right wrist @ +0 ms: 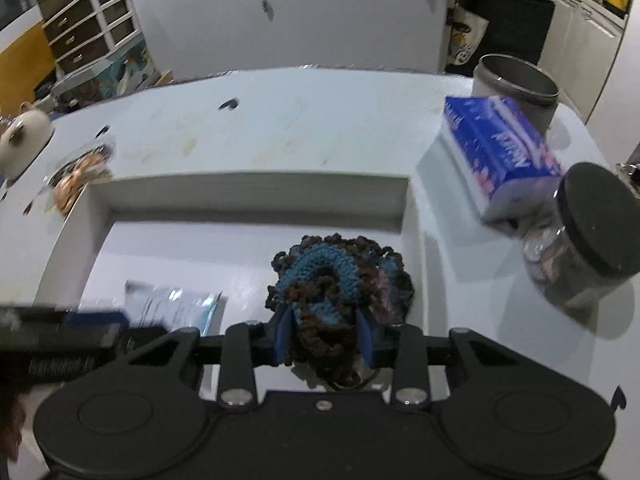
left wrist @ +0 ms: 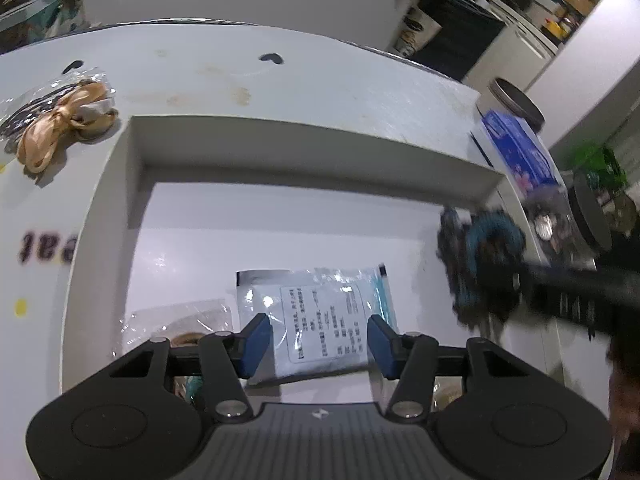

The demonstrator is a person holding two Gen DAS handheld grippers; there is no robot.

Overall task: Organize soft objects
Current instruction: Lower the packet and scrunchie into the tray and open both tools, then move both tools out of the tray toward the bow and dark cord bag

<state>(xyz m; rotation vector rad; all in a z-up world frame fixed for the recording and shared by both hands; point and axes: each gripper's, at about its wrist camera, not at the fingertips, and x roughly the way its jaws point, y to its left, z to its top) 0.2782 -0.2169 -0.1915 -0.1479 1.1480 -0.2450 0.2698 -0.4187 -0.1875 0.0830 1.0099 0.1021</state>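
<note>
A white open box [left wrist: 304,148] [right wrist: 248,192] stands on the white table. My right gripper [right wrist: 325,334] is shut on a blue-and-brown crocheted scrunchie [right wrist: 340,276] and holds it over the box's right side; it also shows in the left wrist view [left wrist: 484,264]. My left gripper [left wrist: 318,344] is open above a packaged face mask [left wrist: 320,320] that lies inside the box, also seen in the right wrist view [right wrist: 172,308]. A clear bag with something tan [left wrist: 180,328] lies beside the mask. A tan ribbon in a clear bag [left wrist: 60,124] lies left of the box.
A blue tissue pack [right wrist: 500,152] and a black-lidded jar [right wrist: 580,236] stand right of the box. A grey tin [right wrist: 516,84] is behind them. A white teapot [right wrist: 22,140] sits at the far left.
</note>
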